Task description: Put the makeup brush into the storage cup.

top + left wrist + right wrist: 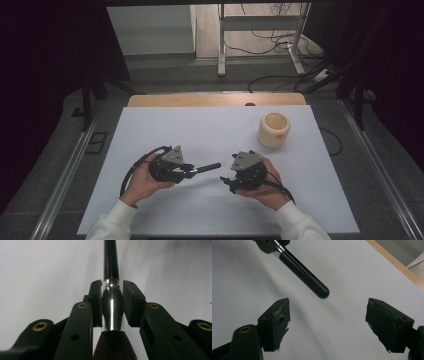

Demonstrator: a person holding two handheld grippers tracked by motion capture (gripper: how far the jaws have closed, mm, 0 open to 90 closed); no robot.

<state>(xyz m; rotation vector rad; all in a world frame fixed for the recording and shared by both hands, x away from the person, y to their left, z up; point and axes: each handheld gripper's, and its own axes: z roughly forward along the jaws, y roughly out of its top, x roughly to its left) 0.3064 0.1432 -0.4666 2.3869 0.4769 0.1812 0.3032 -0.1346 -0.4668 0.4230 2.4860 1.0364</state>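
High view: the left tool (192, 170) holds a black brush (207, 167) above the white worktop (200, 130), its handle toward the right tool (227, 181). Left gripper view: the jaws clamp the brush's chrome ferrule (112, 307). Right gripper view: the right tool's jaws stand wide apart and empty, the handle tip (319, 291) just beyond them.

A white table (165, 130) with a wooden far edge carries a cream cup (274, 129) at far right.
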